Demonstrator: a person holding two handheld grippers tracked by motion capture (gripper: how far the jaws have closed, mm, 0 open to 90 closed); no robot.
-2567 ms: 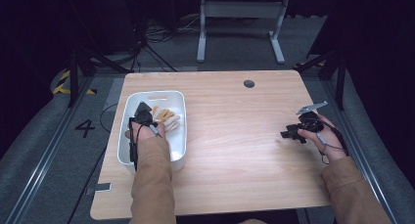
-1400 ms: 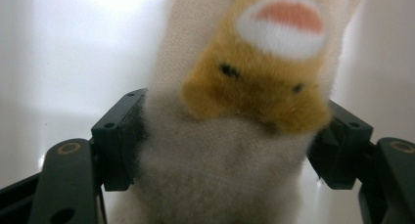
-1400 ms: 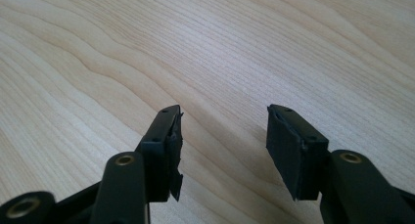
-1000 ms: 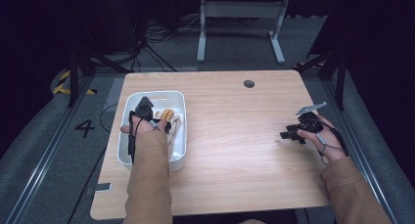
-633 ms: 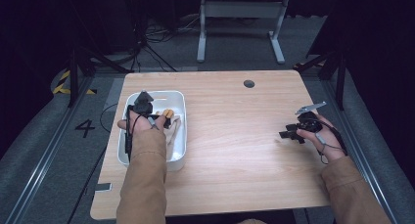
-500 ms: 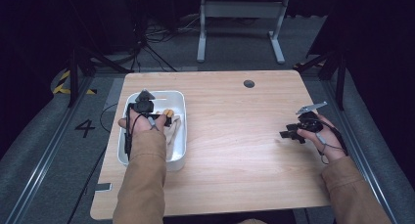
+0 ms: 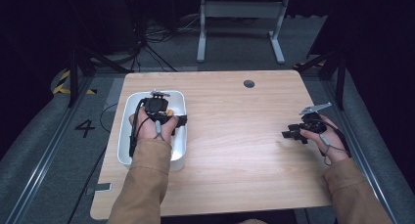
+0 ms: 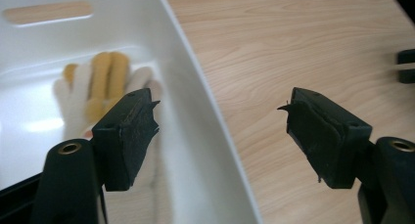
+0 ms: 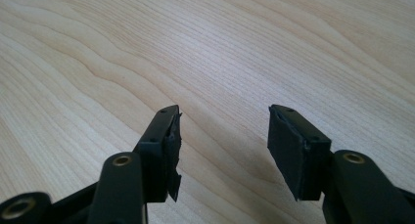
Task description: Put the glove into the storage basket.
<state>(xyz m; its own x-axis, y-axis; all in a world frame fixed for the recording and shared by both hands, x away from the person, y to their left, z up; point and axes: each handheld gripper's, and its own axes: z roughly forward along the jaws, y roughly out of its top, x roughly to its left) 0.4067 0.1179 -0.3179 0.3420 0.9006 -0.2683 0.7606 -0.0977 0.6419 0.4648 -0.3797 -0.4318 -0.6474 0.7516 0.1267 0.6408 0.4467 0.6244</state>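
Observation:
A white and yellow glove [image 8: 98,82] lies inside the white bin [image 7: 126,136] at the table's left; in the high view a bit of it [image 7: 169,113] peeks out beside the hand. My left gripper [image 7: 182,121] hangs above the bin's right wall [image 8: 195,87], with one jaw over the glove and the other over the table. Its jaws have just been closing a little, still stand wide apart, and nothing is between them [image 8: 220,131]. Low over bare wood near the right edge, my right gripper [image 7: 289,134] is open and empty [image 9: 222,150].
The wooden table [image 7: 235,150] has a small round cable hole [image 7: 249,83] at the far side. A dark floor with rails, cables and a desk frame [image 7: 240,18] surrounds it. The other gripper's dark tip [image 8: 406,65] shows far off.
My left hand has lifted out of the bin and drifted towards its right wall, leaving the glove lying inside. The right hand has stayed put.

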